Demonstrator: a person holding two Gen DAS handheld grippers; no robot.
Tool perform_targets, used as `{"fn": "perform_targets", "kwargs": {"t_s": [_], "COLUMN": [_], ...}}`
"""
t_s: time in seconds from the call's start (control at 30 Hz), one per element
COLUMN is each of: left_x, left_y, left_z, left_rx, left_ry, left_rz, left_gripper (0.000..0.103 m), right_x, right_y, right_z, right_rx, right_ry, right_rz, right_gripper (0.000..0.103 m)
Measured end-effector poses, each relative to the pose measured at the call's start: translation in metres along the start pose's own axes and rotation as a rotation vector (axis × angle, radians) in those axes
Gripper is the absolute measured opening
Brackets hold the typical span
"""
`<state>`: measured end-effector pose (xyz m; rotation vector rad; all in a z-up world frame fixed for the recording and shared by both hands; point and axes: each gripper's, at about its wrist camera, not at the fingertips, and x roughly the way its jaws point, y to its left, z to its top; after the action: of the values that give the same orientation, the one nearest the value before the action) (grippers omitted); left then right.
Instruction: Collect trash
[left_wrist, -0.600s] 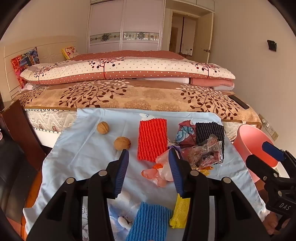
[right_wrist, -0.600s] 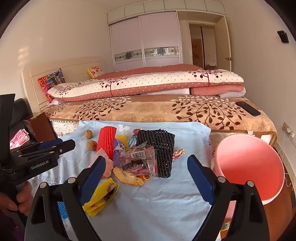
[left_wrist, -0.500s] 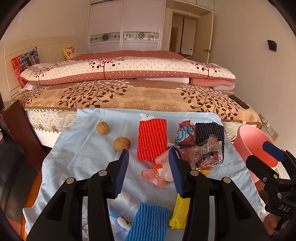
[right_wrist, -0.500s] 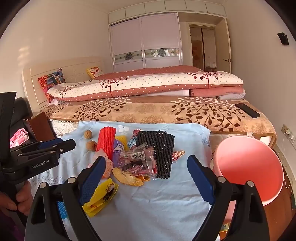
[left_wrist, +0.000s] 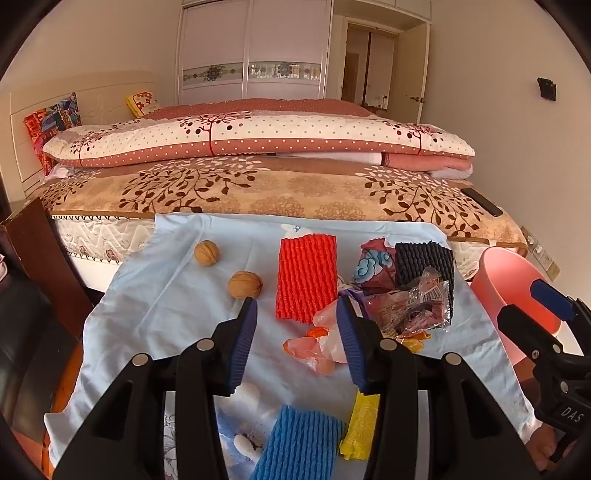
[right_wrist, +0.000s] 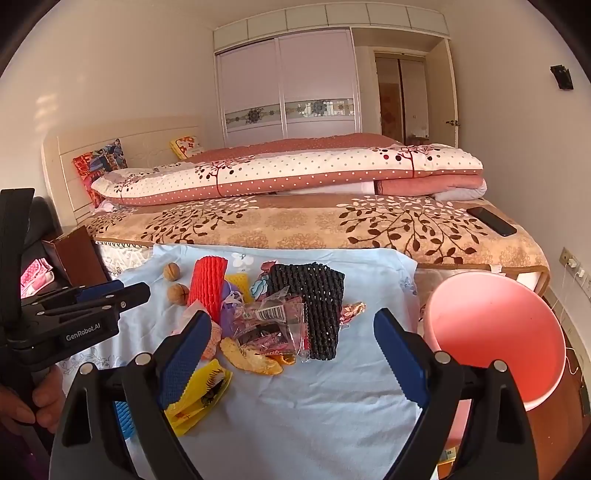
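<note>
Bedroom surroundings are seen, with a light blue cloth (right_wrist: 332, 417) spread before a bed (right_wrist: 314, 221). Over it the left gripper (left_wrist: 295, 314) is held with jaws parted and empty, above a pink wrapper (left_wrist: 314, 350); a red foam net (left_wrist: 306, 277) and two walnuts (left_wrist: 245, 284) lie just beyond. The right gripper (right_wrist: 291, 328) is spread wide, gripping nothing, above a clear snack wrapper (right_wrist: 273, 325) and black foam net (right_wrist: 317, 306). A pink bin (right_wrist: 495, 332) stands to the right of the cloth
</note>
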<state>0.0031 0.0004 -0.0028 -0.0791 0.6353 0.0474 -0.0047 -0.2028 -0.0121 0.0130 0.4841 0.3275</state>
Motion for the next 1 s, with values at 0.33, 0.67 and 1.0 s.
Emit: {"fn": "perform_targets", "kwargs": {"t_s": [0.33, 0.67, 1.0], "left_x": [0.002, 0.003, 0.006], "left_y": [0.002, 0.002, 0.0], "left_z": [-0.001, -0.001, -0.004], "left_rx": [-0.004, -0.004, -0.001], "left_ry": [0.003, 0.004, 0.01], "left_rz": [0.001, 0.0, 0.0], "left_gripper": [0.045, 0.045, 0.045], "right_x": [0.001, -0.001, -0.004], "right_y": [0.0, -0.002, -0.003], "right_z": [-0.001, 0.0, -0.001], "right_rx": [0.005, 0.018, 0.023], "right_ry": [0.006, -0.003, -0.02], "right_rz": [-0.006, -0.014, -0.026], "right_gripper": [0.088, 0.088, 0.088]}}
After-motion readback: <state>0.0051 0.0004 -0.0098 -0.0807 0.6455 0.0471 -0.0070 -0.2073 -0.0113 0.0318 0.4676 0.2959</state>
